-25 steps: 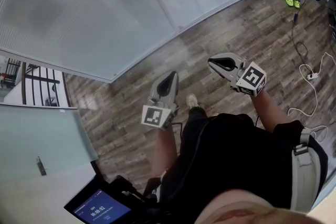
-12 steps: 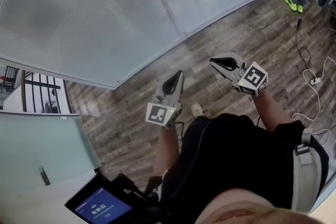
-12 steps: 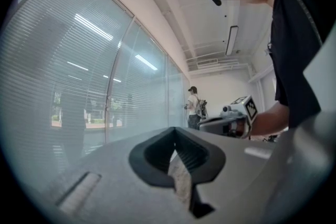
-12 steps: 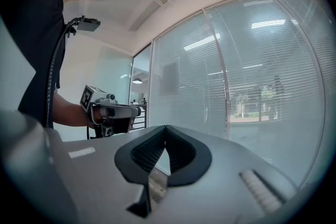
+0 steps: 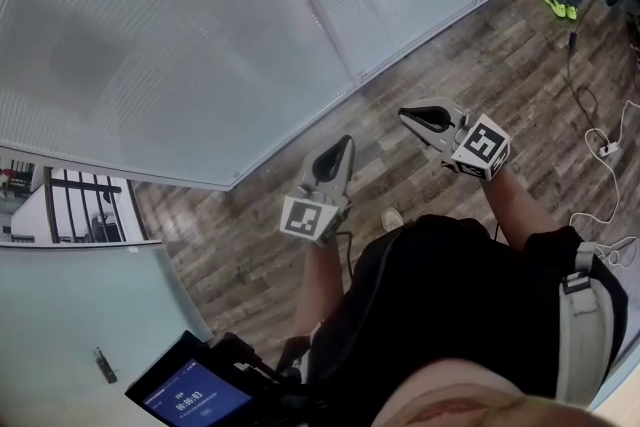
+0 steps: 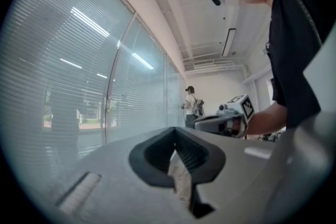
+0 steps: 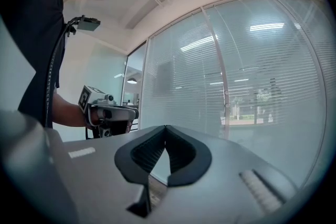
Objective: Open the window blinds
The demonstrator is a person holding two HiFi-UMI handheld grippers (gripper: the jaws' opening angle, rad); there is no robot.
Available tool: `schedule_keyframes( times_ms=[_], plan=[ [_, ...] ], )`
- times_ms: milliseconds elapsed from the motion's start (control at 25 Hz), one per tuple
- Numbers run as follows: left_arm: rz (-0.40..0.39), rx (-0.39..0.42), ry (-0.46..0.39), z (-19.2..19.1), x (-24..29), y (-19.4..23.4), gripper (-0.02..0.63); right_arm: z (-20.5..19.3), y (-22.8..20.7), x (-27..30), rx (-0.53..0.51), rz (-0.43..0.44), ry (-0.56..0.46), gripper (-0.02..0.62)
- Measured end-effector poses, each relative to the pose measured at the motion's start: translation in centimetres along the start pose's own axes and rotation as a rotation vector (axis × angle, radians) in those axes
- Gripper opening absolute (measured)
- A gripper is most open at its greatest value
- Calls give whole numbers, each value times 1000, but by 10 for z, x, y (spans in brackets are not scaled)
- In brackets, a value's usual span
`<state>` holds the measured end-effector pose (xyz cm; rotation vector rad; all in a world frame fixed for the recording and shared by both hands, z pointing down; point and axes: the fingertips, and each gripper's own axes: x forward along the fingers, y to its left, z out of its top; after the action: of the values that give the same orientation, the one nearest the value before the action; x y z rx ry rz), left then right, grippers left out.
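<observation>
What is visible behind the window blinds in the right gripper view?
Through the blinds only a pale strip of trees and ground outside shows faintly. The closed slats and reflected lights hide the rest.

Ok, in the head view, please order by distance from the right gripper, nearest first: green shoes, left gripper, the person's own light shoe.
1. left gripper, beside the right gripper, to its left.
2. light shoe, on the floor below.
3. green shoes, far off, upper right.
</observation>
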<state>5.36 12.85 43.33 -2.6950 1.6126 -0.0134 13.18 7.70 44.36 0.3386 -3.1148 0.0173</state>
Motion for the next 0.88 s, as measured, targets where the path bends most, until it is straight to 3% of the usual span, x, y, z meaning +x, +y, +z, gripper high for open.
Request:
schedule_keyframes(
  times_ms=[440, 880],
  plan=[
    [-57, -29, -9, -6, -2, 68, 3, -1, -16, 71, -13, -40, 22, 5],
    [-64, -26, -18, -12, -16, 82, 3, -4, -9, 85, -18, -60, 27, 5]
  ],
)
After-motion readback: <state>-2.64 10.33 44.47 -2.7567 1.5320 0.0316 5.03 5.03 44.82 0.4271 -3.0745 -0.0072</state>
